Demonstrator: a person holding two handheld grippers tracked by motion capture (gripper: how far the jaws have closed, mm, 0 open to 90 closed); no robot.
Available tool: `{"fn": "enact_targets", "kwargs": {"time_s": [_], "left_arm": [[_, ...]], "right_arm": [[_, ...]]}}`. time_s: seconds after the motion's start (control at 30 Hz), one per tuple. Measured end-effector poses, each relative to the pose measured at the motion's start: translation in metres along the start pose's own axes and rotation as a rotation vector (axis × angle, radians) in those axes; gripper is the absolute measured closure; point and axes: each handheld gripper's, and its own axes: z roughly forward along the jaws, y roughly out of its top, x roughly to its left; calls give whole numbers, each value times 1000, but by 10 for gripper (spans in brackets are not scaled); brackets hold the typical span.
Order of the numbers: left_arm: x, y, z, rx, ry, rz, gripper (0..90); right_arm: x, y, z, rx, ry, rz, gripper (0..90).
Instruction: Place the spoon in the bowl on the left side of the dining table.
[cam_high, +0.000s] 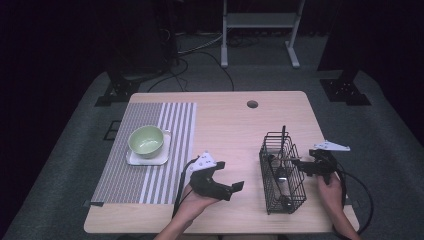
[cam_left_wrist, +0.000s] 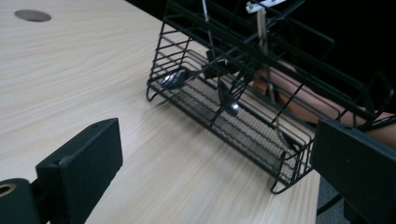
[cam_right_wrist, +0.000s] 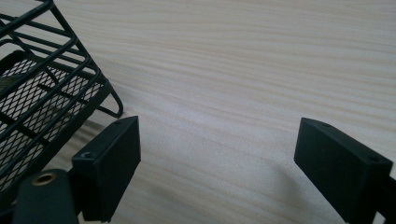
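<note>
Both tongs stand released and hold nothing, the left gripper (cam_high: 231, 180) well left of the wire basket (cam_high: 283, 175) and the right gripper (cam_high: 303, 165) just beside its right wall, so the cutlery (cam_left_wrist: 180, 78) inside looks untouched, with everything left to do.

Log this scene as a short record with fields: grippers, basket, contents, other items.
left gripper: jaws open, empty, pointing toward the basket
right gripper: jaws open, empty, at the basket's right side
wire basket: black, upright on the table's right half
basket contents: a spoon lying low inside, other utensils too tangled to tell apart
green bowl: on a white plate
striped placemat: on the table's left half, under the plate
table: light wood, with a cable hole near the far edge
</note>
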Motion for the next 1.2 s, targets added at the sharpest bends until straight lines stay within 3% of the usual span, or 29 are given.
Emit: {"fn": "enact_targets", "kwargs": {"time_s": [0.5, 1.03, 1.2], "left_arm": [[-16, 17, 24, 0, -61, 11, 17], [-22, 29, 45, 0, -94, -11, 32], [-25, 32, 51, 0, -100, 1, 32]], "right_arm": [[0, 0, 0, -2, 6, 1, 136], [0, 0, 0, -1, 4, 0, 136], [0, 0, 0, -1, 5, 0, 136]]}}
